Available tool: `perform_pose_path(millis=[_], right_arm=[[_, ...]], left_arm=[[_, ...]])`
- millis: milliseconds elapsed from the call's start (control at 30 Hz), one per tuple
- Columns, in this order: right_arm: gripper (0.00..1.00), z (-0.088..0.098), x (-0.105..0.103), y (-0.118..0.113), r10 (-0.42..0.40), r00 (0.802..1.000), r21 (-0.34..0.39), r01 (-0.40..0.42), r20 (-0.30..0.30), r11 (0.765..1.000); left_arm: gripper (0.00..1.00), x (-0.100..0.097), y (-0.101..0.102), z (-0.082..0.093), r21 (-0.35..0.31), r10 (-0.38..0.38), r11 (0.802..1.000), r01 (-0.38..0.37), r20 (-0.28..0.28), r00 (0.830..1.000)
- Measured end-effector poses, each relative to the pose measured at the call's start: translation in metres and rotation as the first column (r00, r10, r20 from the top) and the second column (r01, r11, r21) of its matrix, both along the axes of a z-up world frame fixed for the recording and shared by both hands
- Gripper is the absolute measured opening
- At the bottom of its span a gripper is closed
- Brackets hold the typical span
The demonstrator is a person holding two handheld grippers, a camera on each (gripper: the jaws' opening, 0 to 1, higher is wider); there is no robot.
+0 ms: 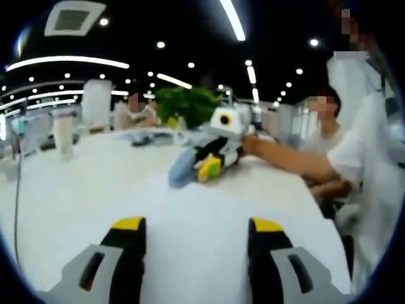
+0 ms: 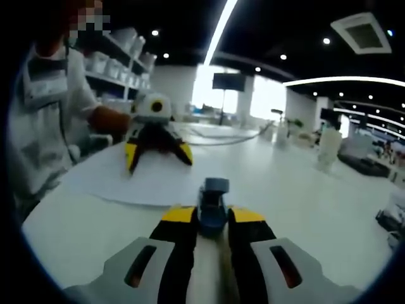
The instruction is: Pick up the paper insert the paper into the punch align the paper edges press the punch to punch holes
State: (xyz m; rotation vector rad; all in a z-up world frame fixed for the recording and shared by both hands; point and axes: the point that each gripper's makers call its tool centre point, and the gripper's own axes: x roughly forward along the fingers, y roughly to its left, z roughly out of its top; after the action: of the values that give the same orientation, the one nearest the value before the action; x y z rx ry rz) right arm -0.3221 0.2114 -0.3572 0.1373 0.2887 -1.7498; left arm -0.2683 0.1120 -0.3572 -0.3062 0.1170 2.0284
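- White paper (image 2: 133, 180) lies flat on the counter (image 2: 304, 190), mid-left in the right gripper view; in the left gripper view the same sheet spreads just beyond your left gripper (image 1: 197, 227).
- Your left gripper has its yellow-tipped jaws wide apart, nothing between them; they hover over the sheet, and contact can't be told.
- Your right gripper (image 2: 212, 215) has its jaws closed onto the blue punch (image 2: 213, 201), gripped at lower centre of that view; in the left gripper view the punch and gripper sit at centre frame, at the sheet's far side.
- Progress, my read: early. The paper looks not yet picked up and not in the punch; insert, edge alignment and the press are all left.
- The punch slot isn't readable here, too blurred, so I can't tell which way it faces the sheet.
- Next likely need: get the left jaws on a paper edge and bring it to the punch.
- The counter is white, glossy, long; a pale cup-like container (image 1: 63, 134) stands mid-left in the left gripper view, with cluttered items (image 1: 149, 138) further back.
- Green plant (image 1: 186, 104) behind the clutter, upper centre.
- The room is a dim open office with ceiling strip lights (image 2: 221, 28) and spot lights, and shelving (image 2: 117, 60) at upper left of the right gripper view.
- Seated people show at the far side of the counter in the left gripper view; your white sleeve (image 1: 361, 152) is at its right.
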Motion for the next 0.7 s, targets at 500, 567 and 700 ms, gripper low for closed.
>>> perform_pose_path(millis=[500, 567, 700], right_arm=[[0.18, 0.004, 0.003, 0.012, -0.004, 0.999, -0.023, 0.005, 0.033, 1.000], [0.18, 0.004, 0.003, 0.012, -0.005, 0.999, -0.026, 0.006, 0.034, 1.000], [0.19, 0.003, 0.002, 0.014, -0.013, 0.999, -0.018, 0.013, 0.030, 1.000]], left_arm=[[0.57, -0.041, 0.047, 0.026, 0.002, -0.076, 0.997, 0.076, -0.050, 0.996], [0.57, -0.048, 0.059, 0.024, -0.012, -0.100, 0.995, 0.099, -0.053, 0.994], [0.57, -0.057, 0.072, 0.022, -0.012, -0.123, 0.992, 0.123, -0.057, 0.991]])
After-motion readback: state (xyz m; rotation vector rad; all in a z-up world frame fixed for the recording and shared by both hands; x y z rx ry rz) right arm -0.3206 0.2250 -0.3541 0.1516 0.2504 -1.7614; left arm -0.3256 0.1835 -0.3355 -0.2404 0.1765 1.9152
